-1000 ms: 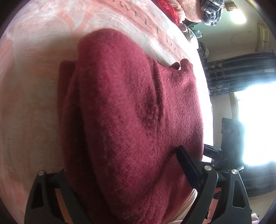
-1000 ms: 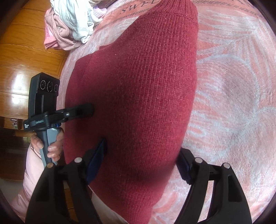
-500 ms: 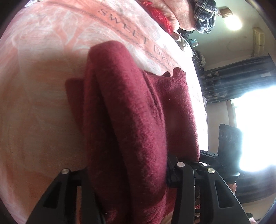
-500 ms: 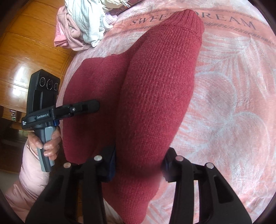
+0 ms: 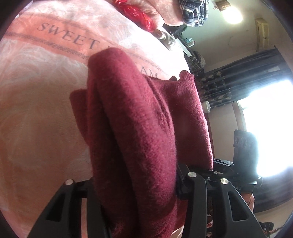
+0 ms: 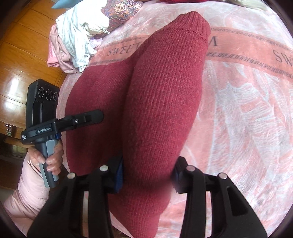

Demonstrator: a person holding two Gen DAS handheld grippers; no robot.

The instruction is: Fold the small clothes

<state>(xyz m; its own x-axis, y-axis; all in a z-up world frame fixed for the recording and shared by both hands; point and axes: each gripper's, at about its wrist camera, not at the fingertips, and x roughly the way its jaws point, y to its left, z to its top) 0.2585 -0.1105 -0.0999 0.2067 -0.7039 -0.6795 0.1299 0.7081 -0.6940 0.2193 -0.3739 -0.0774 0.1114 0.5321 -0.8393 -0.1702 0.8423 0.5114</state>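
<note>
A dark red knitted sweater (image 5: pixel 135 128) lies bunched on a pink blanket (image 5: pixel 36 109) printed "SWEET DREAM". My left gripper (image 5: pixel 135 183) is shut on a thick fold of the sweater at its near edge and lifts it. My right gripper (image 6: pixel 148 175) is shut on another fold of the same sweater (image 6: pixel 161 102), whose ribbed hem points away. The left gripper also shows in the right wrist view (image 6: pixel 87 119), held by a hand at the sweater's left side. The fingertips of both grippers are hidden in the cloth.
A pile of white and pink clothes (image 6: pixel 73 40) lies at the blanket's far left corner, by a wooden floor (image 6: pixel 16 55). Red and plaid clothes (image 5: pixel 194 11) lie at the far end in the left wrist view. Dark curtains (image 5: pixel 247 80) and a bright window stand to the right.
Both grippers closed from wide open onto folds of the sweater and pulled them up and toward me. The sweater went from lying flat to bunched into ridges.
</note>
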